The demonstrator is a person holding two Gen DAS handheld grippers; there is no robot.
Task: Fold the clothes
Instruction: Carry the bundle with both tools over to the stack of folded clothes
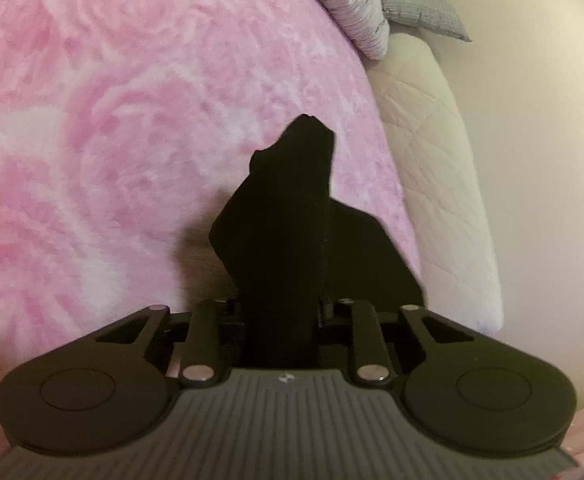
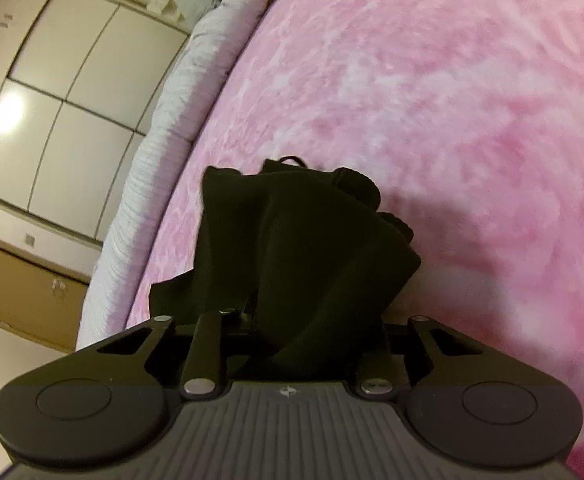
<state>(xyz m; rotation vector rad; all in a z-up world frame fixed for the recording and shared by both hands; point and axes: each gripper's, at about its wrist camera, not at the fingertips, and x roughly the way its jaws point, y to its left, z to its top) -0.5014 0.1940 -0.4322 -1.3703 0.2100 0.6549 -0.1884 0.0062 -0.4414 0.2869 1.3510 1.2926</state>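
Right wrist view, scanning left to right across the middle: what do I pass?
Cream wardrobe doors → white ribbed mattress edge → black garment, bunched between the right gripper's fingers → pink fluffy blanket.

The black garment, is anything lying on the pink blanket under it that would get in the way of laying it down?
Nothing visible. Both tools grip the black garment, and the pink blanket around it looks bare; the pillows sit far off.
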